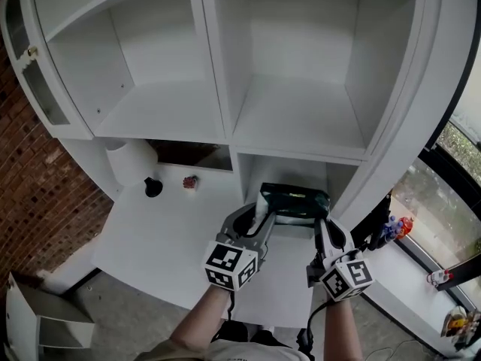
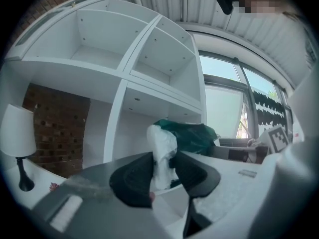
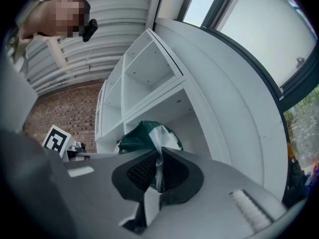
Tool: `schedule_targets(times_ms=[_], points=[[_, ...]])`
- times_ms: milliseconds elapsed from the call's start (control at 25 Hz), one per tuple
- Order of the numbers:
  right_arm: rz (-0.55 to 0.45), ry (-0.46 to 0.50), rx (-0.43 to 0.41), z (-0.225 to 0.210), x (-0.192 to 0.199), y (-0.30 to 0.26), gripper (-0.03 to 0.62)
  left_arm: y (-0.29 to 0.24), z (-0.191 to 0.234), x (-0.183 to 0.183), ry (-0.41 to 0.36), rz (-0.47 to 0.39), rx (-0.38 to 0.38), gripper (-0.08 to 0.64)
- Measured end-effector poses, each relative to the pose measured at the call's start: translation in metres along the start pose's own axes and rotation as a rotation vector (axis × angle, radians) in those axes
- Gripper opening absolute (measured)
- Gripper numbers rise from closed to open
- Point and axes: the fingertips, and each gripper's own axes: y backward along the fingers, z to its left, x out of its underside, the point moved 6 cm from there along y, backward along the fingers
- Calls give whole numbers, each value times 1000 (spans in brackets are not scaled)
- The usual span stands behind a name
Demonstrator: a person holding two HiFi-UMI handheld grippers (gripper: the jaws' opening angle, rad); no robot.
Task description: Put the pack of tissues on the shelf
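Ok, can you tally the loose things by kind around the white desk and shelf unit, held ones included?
Dark green plastic tissue pack: 1
White-shaded table lamp with black base: 1
Small red-patterned object: 1
Total: 3

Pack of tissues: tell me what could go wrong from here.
The right tongs pinch only a thin wrapper flap of the pack of tissues; it may tear or slip out.
The left tongs hold the crumpled white end, so the pack could sag or twist.
It might catch the shelf upright going in.
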Motion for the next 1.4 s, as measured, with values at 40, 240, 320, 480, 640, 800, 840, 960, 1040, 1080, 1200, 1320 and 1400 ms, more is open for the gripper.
schedule_targets(times_ms=[40, 240, 320, 480, 640, 800, 840, 960, 1040, 1080, 1200, 1320, 1400], points=[[12, 20, 17, 0, 1, -1, 5, -3, 1, 0, -14, 13, 0, 146], [61, 76, 111, -2, 6, -9, 5, -20, 7, 4, -80, 69, -11, 129], [77, 84, 143, -4, 8, -12, 5, -26, 9, 7, -83, 85, -7, 126], [113, 110, 179, -10, 13, -24, 5, -37, 16, 10, -103, 114, -14, 121], [145, 121, 215, -14, 18, -36, 5, -47, 25, 14, -129, 150, -40, 120], [170, 140, 248, -20, 20, -49, 5, -61, 31, 18, -117, 167, -48, 120], [174, 139, 252, -22, 20, -51, 5, -64, 32, 20, -116, 172, -52, 120], [184, 139, 254, -28, 19, -58, 5, -71, 35, 21, -121, 190, -68, 120], [202, 161, 266, -31, 20, -63, 5, -76, 37, 21, -114, 204, -77, 120], [212, 174, 276, -33, 21, -65, 5, -78, 37, 22, -109, 209, -83, 120], [243, 197, 310, -39, 24, -72, 5, -86, 37, 26, -103, 225, -104, 120], [273, 208, 335, -45, 30, -79, 5, -93, 39, 31, -110, 245, -125, 120], [288, 210, 348, -48, 35, -83, 5, -97, 41, 35, -107, 260, -137, 121]])
